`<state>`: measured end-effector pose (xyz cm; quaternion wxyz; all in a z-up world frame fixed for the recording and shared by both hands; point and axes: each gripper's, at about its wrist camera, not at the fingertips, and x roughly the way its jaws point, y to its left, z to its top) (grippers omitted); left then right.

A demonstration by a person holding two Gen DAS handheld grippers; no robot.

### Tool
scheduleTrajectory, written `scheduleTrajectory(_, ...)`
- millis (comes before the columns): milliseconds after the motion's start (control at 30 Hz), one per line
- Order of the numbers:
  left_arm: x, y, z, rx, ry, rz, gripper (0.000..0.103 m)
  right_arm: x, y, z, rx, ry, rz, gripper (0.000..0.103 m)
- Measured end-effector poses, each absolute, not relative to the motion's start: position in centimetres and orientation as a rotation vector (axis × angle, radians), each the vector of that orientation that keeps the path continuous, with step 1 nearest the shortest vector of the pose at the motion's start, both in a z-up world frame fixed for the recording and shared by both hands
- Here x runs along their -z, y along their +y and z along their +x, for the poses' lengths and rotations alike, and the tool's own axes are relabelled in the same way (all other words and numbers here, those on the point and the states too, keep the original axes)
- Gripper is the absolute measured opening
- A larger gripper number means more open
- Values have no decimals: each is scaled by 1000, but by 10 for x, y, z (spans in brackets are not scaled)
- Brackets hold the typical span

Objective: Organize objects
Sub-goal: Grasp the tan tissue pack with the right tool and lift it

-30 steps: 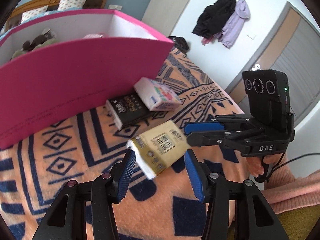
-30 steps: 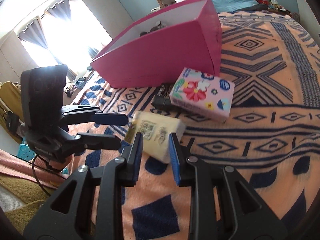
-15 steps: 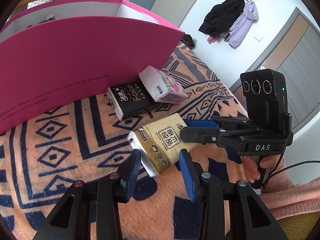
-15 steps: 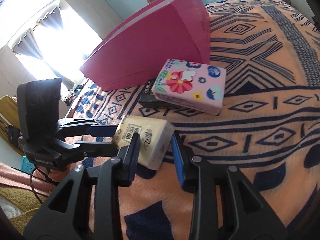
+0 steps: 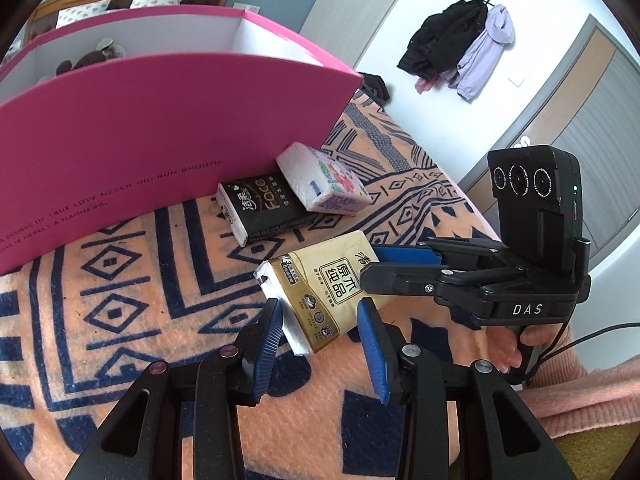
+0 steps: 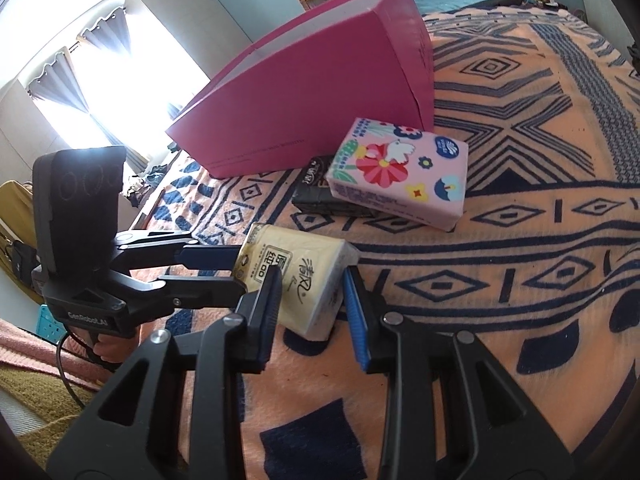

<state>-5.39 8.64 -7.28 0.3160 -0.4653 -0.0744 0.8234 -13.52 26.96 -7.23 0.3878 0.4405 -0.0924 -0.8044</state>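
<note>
A yellow tissue pack (image 5: 320,280) (image 6: 304,264) sits tilted just above the orange patterned bedspread (image 5: 120,320), held at both ends. My left gripper (image 5: 320,306) (image 6: 240,270) is shut on its near end in the left wrist view. From the right, my right gripper (image 5: 370,264) (image 6: 312,280) clamps the other end, one finger over the pack and one under it. Behind lie a black tissue pack (image 5: 264,208) (image 6: 316,196) and a floral pink pack (image 5: 324,184) (image 6: 400,172) leaning on it. The big pink box (image 5: 160,128) (image 6: 320,100) stands open behind them.
A plush toy (image 5: 92,56) lies inside the box. A person's hand (image 5: 516,344) (image 6: 112,348) grips each handle, with a pink sleeve (image 5: 580,400) at the bed's edge. Coats (image 5: 460,44) hang on the far wall. Bare bedspread stretches to the right in the right wrist view.
My left jaws narrowed from wide open onto the yellow pack. My right jaws widened a little and moved forward around its other end. The pack now sits tilted between both grippers.
</note>
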Motion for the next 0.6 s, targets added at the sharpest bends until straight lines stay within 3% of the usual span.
scheduleTrajectory(600, 43, 78, -49, -2235, -167, -1133, 38, 35, 261, -131, 2078, -204, 1004, 35)
